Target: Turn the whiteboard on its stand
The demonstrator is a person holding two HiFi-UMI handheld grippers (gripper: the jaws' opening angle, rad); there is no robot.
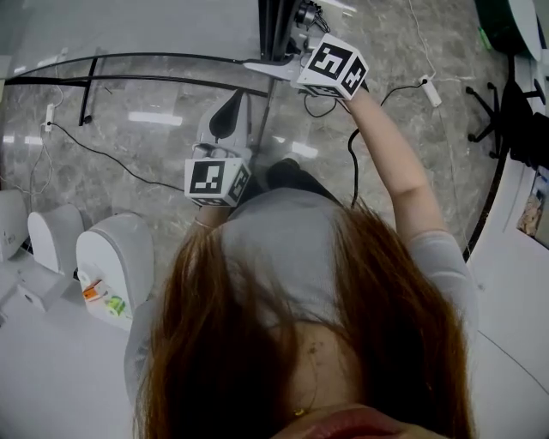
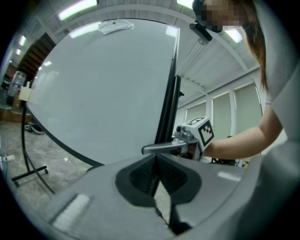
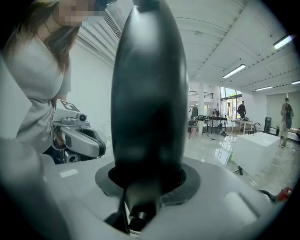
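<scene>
The whiteboard [image 1: 129, 26] [image 2: 103, 84] hangs tilted on its black stand post [image 1: 276, 30] [image 2: 169, 110]. My left gripper [image 1: 232, 96] [image 2: 157, 159] points up at the board's lower black edge. Its pads are pressed together on that thin edge. My right gripper [image 1: 266, 67] [image 3: 145, 183] is higher and to the right, shut round the thick black post [image 3: 147, 93], which fills its view. In the left gripper view, the right gripper's grey finger [image 2: 159, 148] crosses just above my left jaws. The left gripper [image 3: 89, 140] shows at the left of the right gripper view.
White rounded machines [image 1: 116, 257] stand at the lower left. Cables [image 1: 103, 154] trail over the marble floor. An office chair [image 1: 506, 111] sits at the far right. The stand's foot bar [image 2: 28, 173] lies on the floor. People [image 3: 286, 112] stand far off by a white table [image 3: 258, 150].
</scene>
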